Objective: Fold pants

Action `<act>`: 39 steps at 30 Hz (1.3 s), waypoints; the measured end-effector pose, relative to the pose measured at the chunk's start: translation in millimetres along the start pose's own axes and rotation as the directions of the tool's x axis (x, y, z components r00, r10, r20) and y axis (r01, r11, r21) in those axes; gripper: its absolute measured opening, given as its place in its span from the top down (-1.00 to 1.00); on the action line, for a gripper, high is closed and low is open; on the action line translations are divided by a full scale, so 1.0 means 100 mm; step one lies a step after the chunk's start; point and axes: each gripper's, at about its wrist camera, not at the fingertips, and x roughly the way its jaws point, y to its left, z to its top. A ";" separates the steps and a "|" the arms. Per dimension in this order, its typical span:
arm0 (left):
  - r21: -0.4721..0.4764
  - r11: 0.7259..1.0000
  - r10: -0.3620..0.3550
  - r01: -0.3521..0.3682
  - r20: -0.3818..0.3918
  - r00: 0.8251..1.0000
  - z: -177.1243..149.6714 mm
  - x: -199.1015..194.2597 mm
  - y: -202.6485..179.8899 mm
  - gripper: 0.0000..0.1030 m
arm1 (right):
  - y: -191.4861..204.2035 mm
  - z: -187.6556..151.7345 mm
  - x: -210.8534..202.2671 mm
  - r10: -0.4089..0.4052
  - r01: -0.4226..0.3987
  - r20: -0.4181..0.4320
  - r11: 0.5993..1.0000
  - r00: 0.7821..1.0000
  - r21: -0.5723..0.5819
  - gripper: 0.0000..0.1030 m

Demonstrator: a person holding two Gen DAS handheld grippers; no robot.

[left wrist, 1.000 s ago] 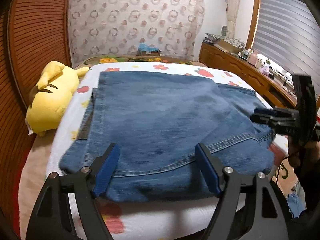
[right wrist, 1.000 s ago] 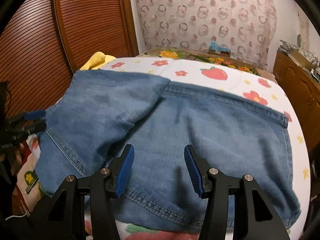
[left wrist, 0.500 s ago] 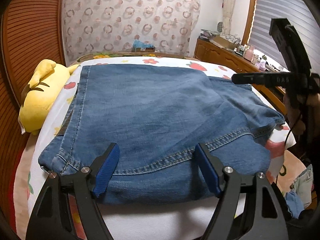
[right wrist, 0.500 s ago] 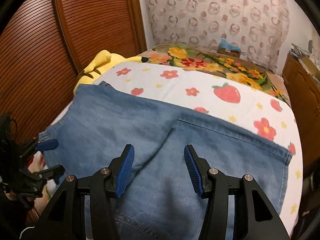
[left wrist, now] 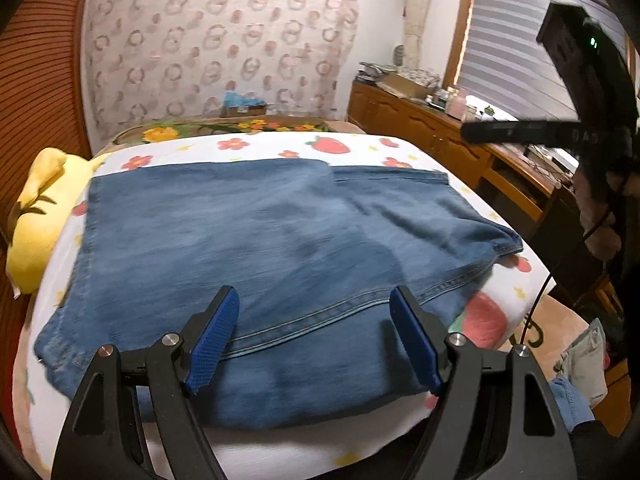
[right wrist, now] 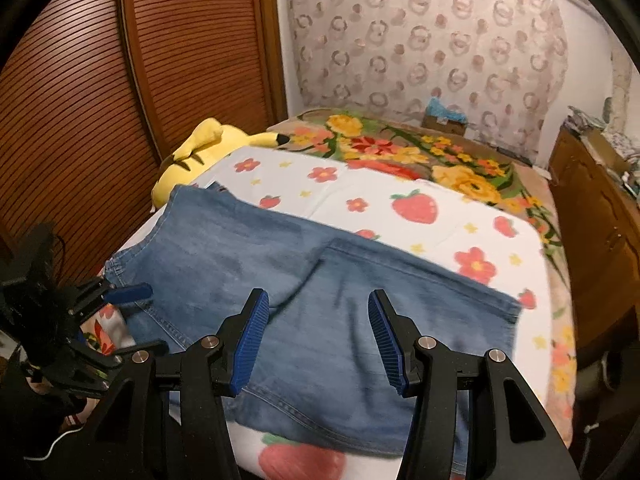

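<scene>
Blue denim pants (left wrist: pixel 256 248) lie folded flat on the white strawberry-and-flower blanket (left wrist: pixel 360 148) on the bed; they also show in the right wrist view (right wrist: pixel 280 272). My left gripper (left wrist: pixel 314 340) is open and empty, raised over the pants' near edge. My right gripper (right wrist: pixel 316 340) is open and empty, raised above the pants' near side. The right gripper shows from the side at the far right of the left wrist view (left wrist: pixel 472 132). The left gripper shows at the left edge of the right wrist view (right wrist: pixel 132 320), open beside the pants' corner.
A yellow plush toy (left wrist: pixel 36 216) lies at the bed's left edge, against the brown slatted wardrobe doors (right wrist: pixel 100 100). A wooden dresser (left wrist: pixel 440 140) with clutter stands on the right. A floral quilt (right wrist: pixel 420 156) covers the far bed.
Both grippers have pulled back and risen from the pants. The right gripper has lifted higher, so more of the bed shows. The pants lie still.
</scene>
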 end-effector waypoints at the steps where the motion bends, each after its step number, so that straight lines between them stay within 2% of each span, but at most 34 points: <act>1: 0.008 1.000 -0.003 0.003 -0.005 1.000 0.00 0.03 -0.05 -0.52 | -0.02 0.00 -0.05 -0.007 0.007 0.006 1.000 1.000 0.001 -0.05; 4: 0.030 1.000 -0.003 0.003 -0.028 1.000 -0.01 0.12 -0.14 -0.52 | -0.07 -0.03 -0.14 -0.013 0.013 0.015 1.000 1.000 0.011 -0.05; 8: 0.034 0.999 0.019 -0.017 -0.076 0.997 -0.09 0.26 -0.14 -0.52 | -0.13 -0.04 -0.02 0.012 -0.013 0.007 0.999 1.000 0.036 -0.04; 9: 0.030 0.999 0.022 -0.020 -0.088 0.996 -0.12 0.29 -0.13 -0.52 | -0.14 -0.03 0.04 0.025 -0.025 0.003 0.999 1.000 0.044 0.07; 15: 0.029 0.999 0.027 -0.024 -0.107 0.994 -0.22 0.34 -0.09 -0.52 | -0.15 0.06 0.59 0.077 -0.072 -0.052 0.994 0.996 0.086 0.40; 25: 0.033 0.999 0.019 -0.015 -0.104 0.994 -0.23 0.34 -0.06 -0.52 | -0.16 0.28 1.41 0.119 -0.092 -0.163 0.982 0.979 0.164 0.45; 29: 0.032 0.999 0.011 -0.007 -0.103 0.995 -0.23 0.33 -0.04 -0.52 | -0.14 0.28 1.64 0.121 -0.085 -0.195 0.979 0.973 0.183 0.57; 33: 0.032 0.999 0.006 -0.002 -0.102 0.995 -0.24 0.32 -0.04 -0.52 | -0.14 0.29 1.72 0.168 -0.132 -0.175 0.971 0.970 0.201 0.90; 39: 0.042 0.999 0.009 -0.004 -0.100 0.995 -0.23 0.33 -0.03 -0.52 | -0.05 0.41 1.50 0.127 -0.116 -0.081 0.985 0.989 0.129 0.95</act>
